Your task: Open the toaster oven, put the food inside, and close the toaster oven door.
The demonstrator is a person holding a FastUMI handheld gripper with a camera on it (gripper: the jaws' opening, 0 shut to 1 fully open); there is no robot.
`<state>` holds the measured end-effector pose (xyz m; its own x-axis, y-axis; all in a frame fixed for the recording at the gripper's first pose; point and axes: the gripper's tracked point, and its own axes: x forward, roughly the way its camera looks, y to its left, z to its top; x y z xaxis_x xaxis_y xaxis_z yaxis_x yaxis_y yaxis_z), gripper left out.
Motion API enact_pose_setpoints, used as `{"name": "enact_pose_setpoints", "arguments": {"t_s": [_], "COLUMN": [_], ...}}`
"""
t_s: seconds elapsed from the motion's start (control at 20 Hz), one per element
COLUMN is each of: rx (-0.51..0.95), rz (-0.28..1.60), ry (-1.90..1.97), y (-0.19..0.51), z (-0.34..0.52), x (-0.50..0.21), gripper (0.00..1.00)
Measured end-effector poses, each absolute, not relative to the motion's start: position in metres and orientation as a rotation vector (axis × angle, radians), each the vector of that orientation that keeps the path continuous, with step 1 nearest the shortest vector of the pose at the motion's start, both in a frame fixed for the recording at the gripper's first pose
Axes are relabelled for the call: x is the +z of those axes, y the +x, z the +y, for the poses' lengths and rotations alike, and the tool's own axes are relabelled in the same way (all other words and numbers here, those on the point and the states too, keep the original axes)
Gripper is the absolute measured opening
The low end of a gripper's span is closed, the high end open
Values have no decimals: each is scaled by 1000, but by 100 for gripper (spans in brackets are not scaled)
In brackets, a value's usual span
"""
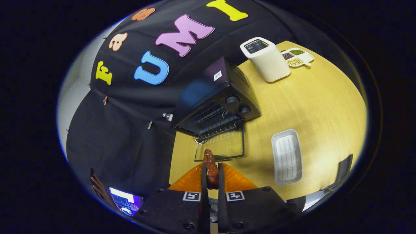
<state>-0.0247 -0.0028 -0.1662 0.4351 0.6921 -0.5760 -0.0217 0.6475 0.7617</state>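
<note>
Both tongs (212, 175) pinch the food (211, 169), lower end hidden, before the open toaster oven (217, 107).

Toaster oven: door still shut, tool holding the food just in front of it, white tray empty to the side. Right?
Not quite. In the gripper view the toaster oven has its door dropped open. The rest holds: the tool grips the food, and the white tray sits empty.

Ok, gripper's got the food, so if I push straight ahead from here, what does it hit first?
Probably the open glass door of the toaster oven, folded down just ahead of the food that the gripper is shut on. The rack lies beyond it. Height above the door is hard to judge.
</note>
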Motion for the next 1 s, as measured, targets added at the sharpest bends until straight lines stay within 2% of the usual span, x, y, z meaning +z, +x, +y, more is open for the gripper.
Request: {"name": "enact_pose_setpoints", "arguments": {"t_s": [0.4,1.0], "rx": [384,146], "rz": [923,671], "ry": [871,975], "y": [1,98], "z": [90,134], "x": [-183,-231], "gripper": [14,14]}}
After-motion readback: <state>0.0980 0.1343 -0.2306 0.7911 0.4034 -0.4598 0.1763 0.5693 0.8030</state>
